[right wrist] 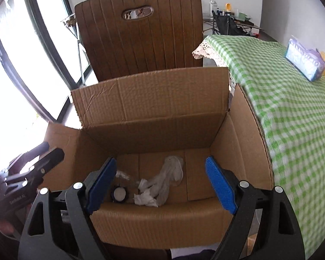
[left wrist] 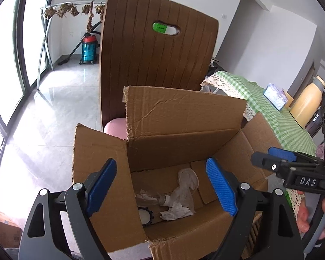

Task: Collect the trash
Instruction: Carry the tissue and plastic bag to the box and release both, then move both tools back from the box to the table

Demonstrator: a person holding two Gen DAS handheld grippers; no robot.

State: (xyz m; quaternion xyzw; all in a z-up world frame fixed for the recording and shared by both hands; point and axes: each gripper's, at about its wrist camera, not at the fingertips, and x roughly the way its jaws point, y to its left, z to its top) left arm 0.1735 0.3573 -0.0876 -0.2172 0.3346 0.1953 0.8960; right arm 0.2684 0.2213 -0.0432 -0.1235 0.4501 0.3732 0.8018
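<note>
An open cardboard box (left wrist: pixel 184 112) (right wrist: pixel 151 99) stands in front of me, flaps up. On its bottom lie a crumpled white tissue (left wrist: pixel 177 213) (right wrist: pixel 145 199), a clear plastic wrapper (left wrist: pixel 186 182) (right wrist: pixel 169 177) and a round black-rimmed lid (left wrist: pixel 145 215) (right wrist: pixel 119 193). My left gripper (left wrist: pixel 161 161) hangs open over the box's near left corner, nothing between its blue pads. My right gripper (right wrist: pixel 160 160) is open above the box's near edge, also empty. Each gripper shows at the edge of the other's view: the right one (left wrist: pixel 268 158) and the left one (right wrist: pixel 47 151).
A brown slatted chair back (left wrist: pixel 158 49) (right wrist: pixel 140 43) rises behind the box, with a pink cushion (left wrist: pixel 114 127) on the seat. Right of the box is a table with a green checked cloth (left wrist: pixel 270 108) (right wrist: pixel 281 108), bearing a tissue pack (right wrist: pixel 303 62) and a yellow jug (left wrist: pixel 307 104).
</note>
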